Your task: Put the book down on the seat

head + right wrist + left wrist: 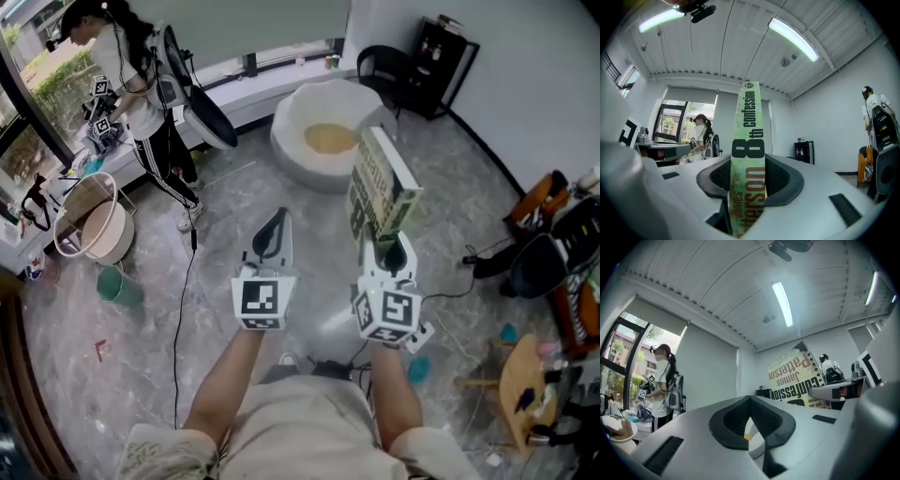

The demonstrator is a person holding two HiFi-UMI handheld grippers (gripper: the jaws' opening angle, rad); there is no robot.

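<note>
Over at the far left, by the window, a person in a white top and dark trousers (141,94) stands at a counter. Below them on the grey marbled floor are a round white tub (108,242) and a small green pail (117,284).

Nearer the middle, the left hand-held gripper (275,225) is stretched out level in front of the wearer. In the left gripper view its black pads (776,420) meet at the tip. Only a thin slit is left lower down and nothing is caught between them.

Beyond it sits the seat, a round white beanbag with a yellow cushion in its hollow (300,112), resting on the floor near the wall.

Just to the right, the right hand-held gripper (394,246) is clamped on the thick green-and-white paperback book (380,183). The right gripper view shows the green spine standing upright between the two pads, which press on it from either side. The book rises from the jaws, its page edges turned up and to the right. It is in the air, short of the seat, and in the head view its upper end overlaps the beanbag's right rim.

At the upper right a black cabinet (441,64) stands against the white wall. At the lower right is a round wooden stool (520,380).
</note>
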